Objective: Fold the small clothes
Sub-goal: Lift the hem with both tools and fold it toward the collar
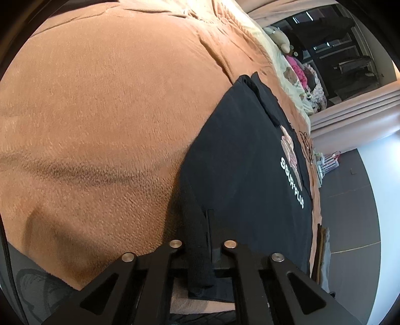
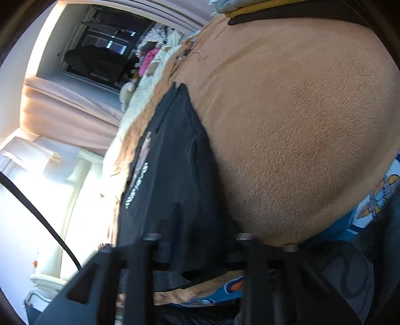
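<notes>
A black T-shirt (image 1: 237, 155) with white lettering and a pale pink print lies on an orange-brown fleece blanket (image 1: 105, 105). In the left wrist view it stretches away to the right, and its near hem hangs bunched between the jaws of my left gripper (image 1: 203, 240), which is shut on it. The right wrist view shows the same T-shirt (image 2: 175, 175) left of centre, its near edge draped over my right gripper (image 2: 195, 252). The cloth hides the fingertips there, and the jaws are closed on it.
The blanket (image 2: 300, 125) covers a bed with a blue patterned sheet (image 2: 370, 205) at its edge. Plush toys (image 1: 297, 72) and pale bedding lie along the far side. Curtains (image 1: 355, 117), a dark window and grey floor are beyond. Stacked clothes (image 2: 250, 10) sit at the bed's far end.
</notes>
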Motion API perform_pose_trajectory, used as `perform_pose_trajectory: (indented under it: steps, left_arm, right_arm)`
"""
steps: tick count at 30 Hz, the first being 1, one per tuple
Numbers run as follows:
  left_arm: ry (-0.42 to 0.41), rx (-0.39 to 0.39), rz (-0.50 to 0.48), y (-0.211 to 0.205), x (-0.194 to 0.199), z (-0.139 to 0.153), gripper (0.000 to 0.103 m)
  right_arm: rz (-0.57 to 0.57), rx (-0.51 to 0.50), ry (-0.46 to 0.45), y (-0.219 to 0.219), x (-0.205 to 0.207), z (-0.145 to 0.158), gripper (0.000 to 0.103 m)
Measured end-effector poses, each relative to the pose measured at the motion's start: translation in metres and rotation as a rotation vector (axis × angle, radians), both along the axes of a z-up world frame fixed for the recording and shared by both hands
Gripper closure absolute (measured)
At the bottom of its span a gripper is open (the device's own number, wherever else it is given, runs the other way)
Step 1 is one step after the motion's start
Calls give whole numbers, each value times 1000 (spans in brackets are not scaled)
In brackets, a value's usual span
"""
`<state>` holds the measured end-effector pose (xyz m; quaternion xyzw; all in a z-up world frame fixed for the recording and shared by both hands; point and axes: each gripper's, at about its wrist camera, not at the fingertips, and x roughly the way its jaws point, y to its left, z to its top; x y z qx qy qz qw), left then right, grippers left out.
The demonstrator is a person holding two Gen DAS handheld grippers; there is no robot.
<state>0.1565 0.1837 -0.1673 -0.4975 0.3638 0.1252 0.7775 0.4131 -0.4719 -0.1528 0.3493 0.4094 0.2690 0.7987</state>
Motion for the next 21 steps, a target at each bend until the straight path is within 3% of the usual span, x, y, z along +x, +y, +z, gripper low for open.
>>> perform_pose_trajectory:
  steps: [3, 8, 12, 21]
  left_arm:
    - [-37, 21, 21, 4, -5, 11, 100]
    - [-116, 21, 32, 11, -12, 37, 100]
    - [-178, 0, 51, 13, -19, 54, 100]
    - [-266, 6, 59, 17, -53, 100, 100]
  right_arm:
    - [-36, -35, 7, -1, -11, 17, 102]
    - [-49, 7, -35, 11, -39, 56, 102]
    - [-44, 19, -66, 19, -59, 65, 102]
    - [-11, 71, -113, 2, -64, 48, 102]
